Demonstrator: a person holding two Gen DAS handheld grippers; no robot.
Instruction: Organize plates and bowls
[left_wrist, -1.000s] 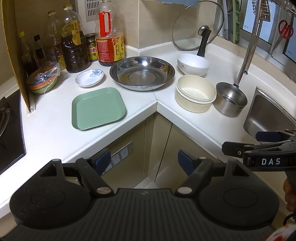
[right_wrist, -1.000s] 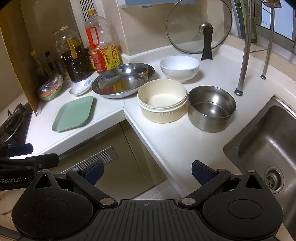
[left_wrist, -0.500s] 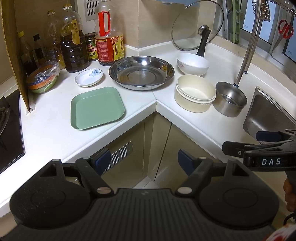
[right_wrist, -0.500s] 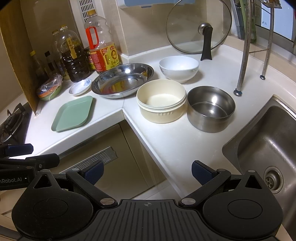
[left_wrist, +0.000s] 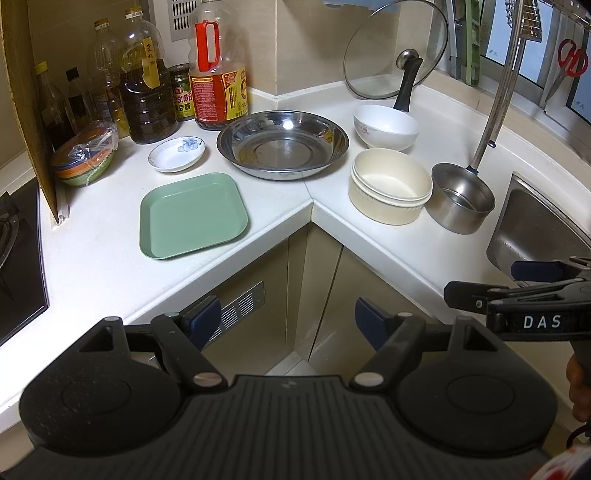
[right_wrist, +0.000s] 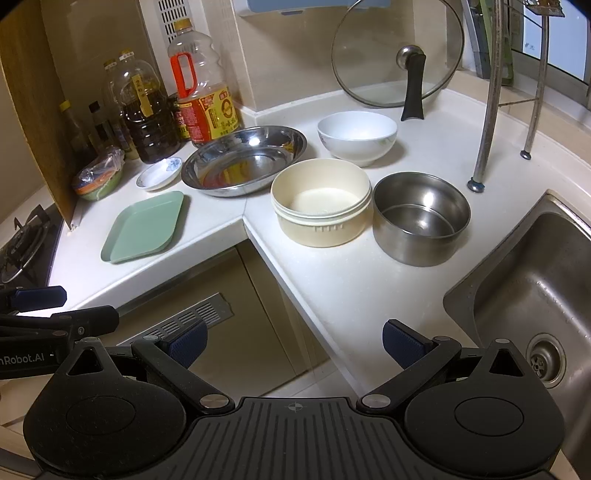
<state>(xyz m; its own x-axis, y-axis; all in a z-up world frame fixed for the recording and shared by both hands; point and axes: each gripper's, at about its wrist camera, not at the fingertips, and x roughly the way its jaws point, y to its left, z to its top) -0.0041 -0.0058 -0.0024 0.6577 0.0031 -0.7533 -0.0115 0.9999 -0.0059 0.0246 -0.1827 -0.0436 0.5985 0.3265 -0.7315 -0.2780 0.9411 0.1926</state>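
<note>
On the white corner counter lie a green square plate (left_wrist: 192, 216) (right_wrist: 146, 227), a small white saucer (left_wrist: 176, 159) (right_wrist: 159, 178), a wide steel dish (left_wrist: 282, 144) (right_wrist: 243, 160), a white bowl (left_wrist: 386, 126) (right_wrist: 356, 137), a cream bowl (left_wrist: 389, 191) (right_wrist: 320, 201) and a steel bowl (left_wrist: 459, 203) (right_wrist: 421, 218). My left gripper (left_wrist: 288, 319) hangs open in front of the counter corner, holding nothing. My right gripper (right_wrist: 295, 339) is open too, near the counter's front edge, well short of the cream and steel bowls.
Oil and sauce bottles (left_wrist: 218, 70) line the back wall, with a wrapped bowl stack (left_wrist: 83, 158) at left. A glass lid (left_wrist: 395, 50) leans in the corner. The sink (right_wrist: 535, 295) is at right, the stove (left_wrist: 14, 258) at left. Rack legs (right_wrist: 491, 96) stand behind the steel bowl.
Both views have shifted only slightly; the dishes stand where they were and both grippers stay open.
</note>
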